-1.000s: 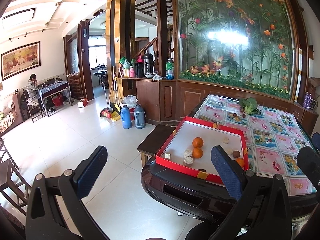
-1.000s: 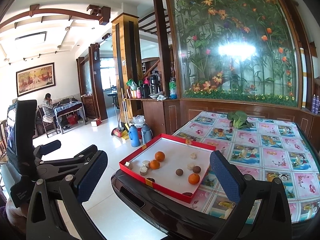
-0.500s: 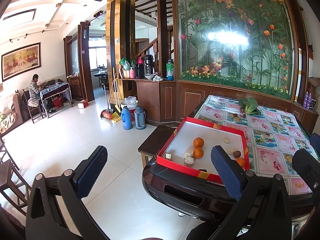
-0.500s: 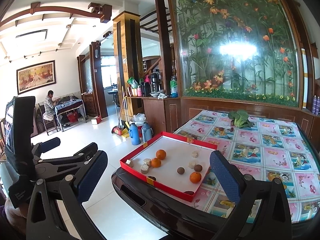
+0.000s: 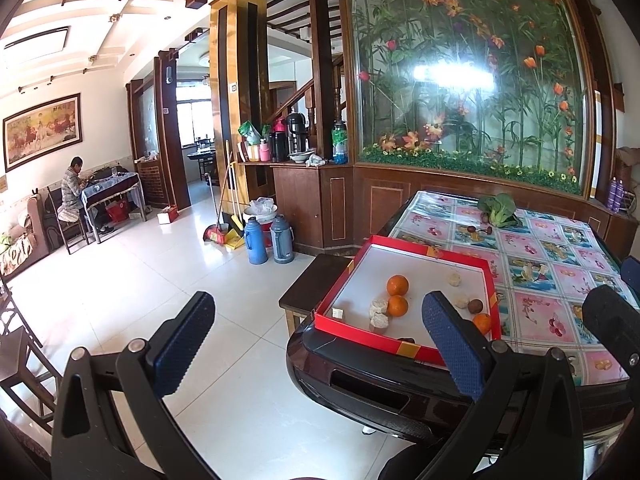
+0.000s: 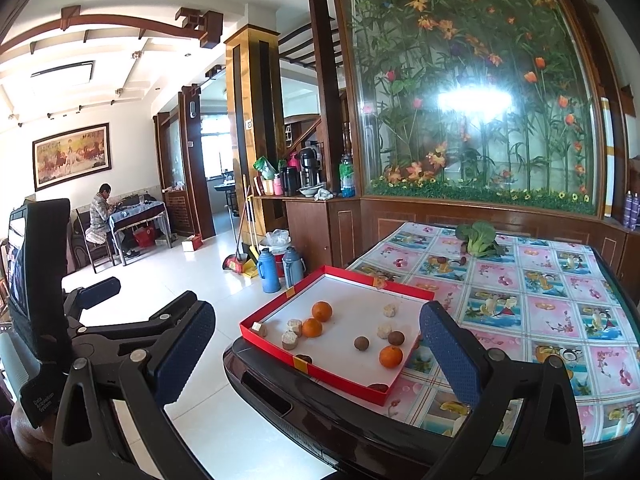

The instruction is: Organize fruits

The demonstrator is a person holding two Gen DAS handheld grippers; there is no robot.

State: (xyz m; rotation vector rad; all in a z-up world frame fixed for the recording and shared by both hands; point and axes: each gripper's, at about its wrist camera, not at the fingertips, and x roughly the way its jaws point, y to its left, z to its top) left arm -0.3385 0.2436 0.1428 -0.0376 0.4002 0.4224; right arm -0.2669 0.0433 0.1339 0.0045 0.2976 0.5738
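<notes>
A shallow red tray (image 5: 360, 330) (image 6: 320, 368) with a white floor sits at the near left corner of the table. In it lie three oranges (image 5: 397, 285) (image 6: 321, 311), several pale chunks (image 5: 379, 305) (image 6: 294, 325) and a few small brown fruits (image 6: 361, 343). My left gripper (image 5: 316, 340) is open and empty, held off the table's corner over the floor. My right gripper (image 6: 316, 348) is open and empty, short of the tray. The left gripper also shows at the left of the right wrist view (image 6: 96, 292).
The table (image 6: 540, 320) has a floral cloth; a green leafy vegetable (image 6: 478, 240) and small brown items (image 6: 442, 259) lie at its far side. A dark stool (image 5: 312, 284) stands beside the table. Two thermoses (image 5: 268, 240) and brooms stand by the wooden cabinet. A person sits far left.
Both grippers have drifted slightly; the right view has risen a little and the tray appears a bit nearer. Both stay open. Nothing in the tray has moved.
</notes>
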